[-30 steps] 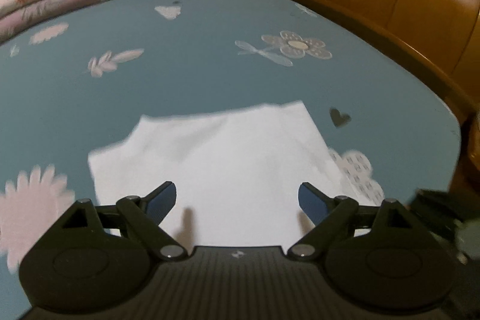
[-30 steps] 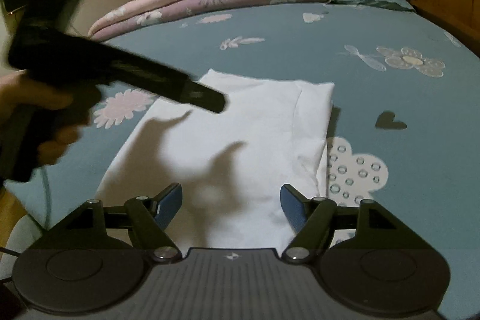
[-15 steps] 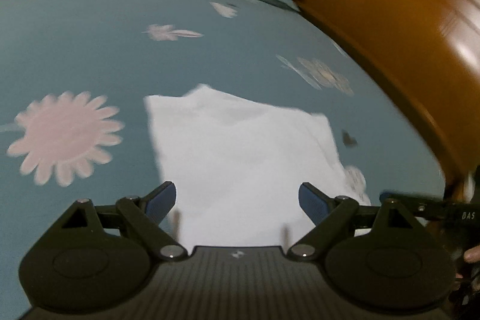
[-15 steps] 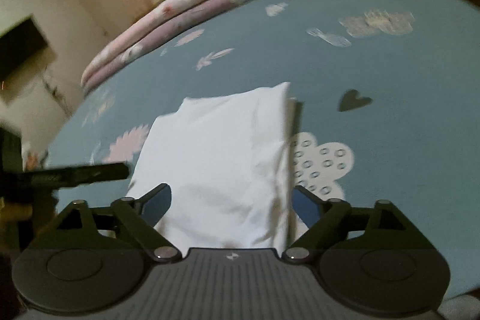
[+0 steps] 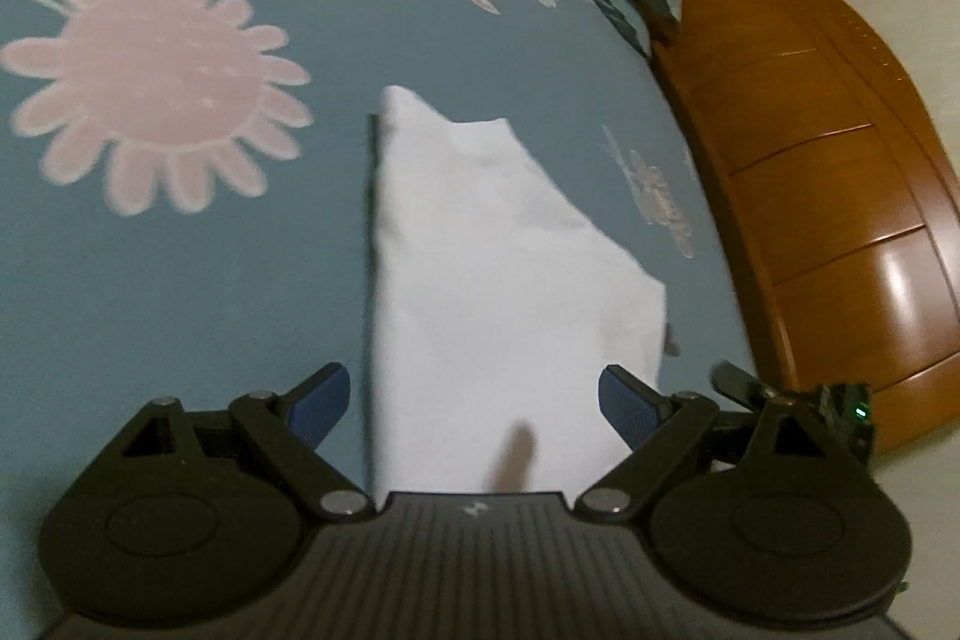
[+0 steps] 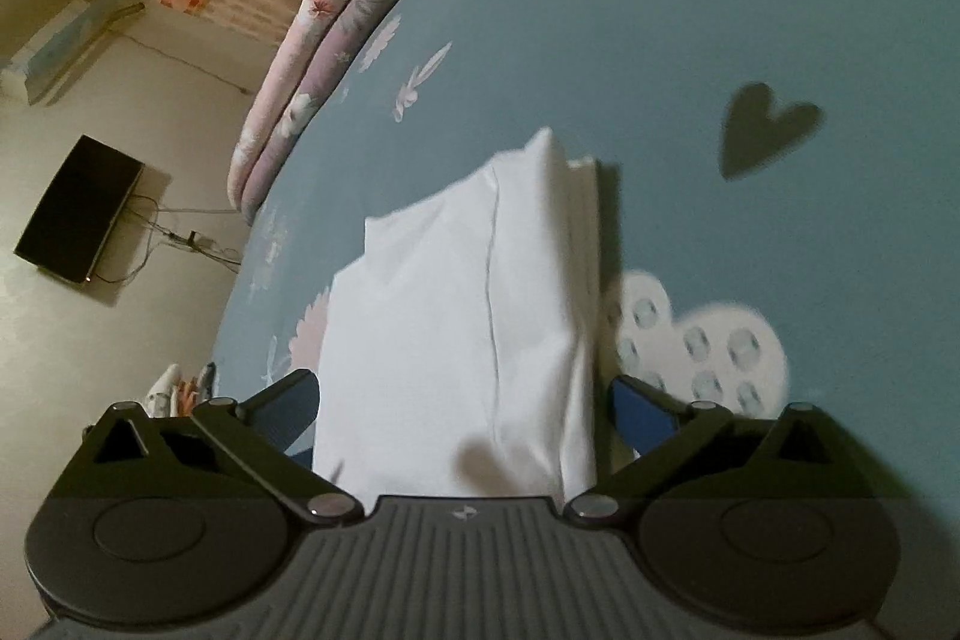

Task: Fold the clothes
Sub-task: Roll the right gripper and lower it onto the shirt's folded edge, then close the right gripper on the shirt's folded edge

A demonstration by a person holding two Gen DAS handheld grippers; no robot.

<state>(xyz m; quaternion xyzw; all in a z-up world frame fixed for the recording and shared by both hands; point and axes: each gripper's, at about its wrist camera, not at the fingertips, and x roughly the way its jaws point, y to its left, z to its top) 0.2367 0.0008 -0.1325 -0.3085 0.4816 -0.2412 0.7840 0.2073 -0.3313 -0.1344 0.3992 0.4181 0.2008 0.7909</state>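
- The left gripper point(image 5: 474, 400) has its jaws spread wide and grasps nothing; its blue-padded fingertips point(image 5: 317, 403) stand on either side of the near end of a white garment point(image 5: 492, 268), with no contact that can be made out.
- The right gripper point(image 6: 465, 406) is likewise released, jaws wide, straddling the same white garment point(image 6: 468, 316) at another edge; whether its pads touch the cloth cannot be told.
- The garment lies folded into a narrow, layered stack on the bed, smooth and matte, with a seam line running lengthwise and stacked edges showing along one side.
- Under it is a blue-grey bedsheet point(image 5: 180, 280) of soft, flat fabric, printed with a large pink daisy point(image 5: 156, 82), a dark heart point(image 6: 765, 127) and a white dotted flower point(image 6: 708, 346).
- Rolled pink and lilac floral quilts point(image 6: 324, 34) lie along the far edge of the bed.
- A glossy, curved wooden headboard point(image 5: 828, 196) with panelled sections borders the bed.
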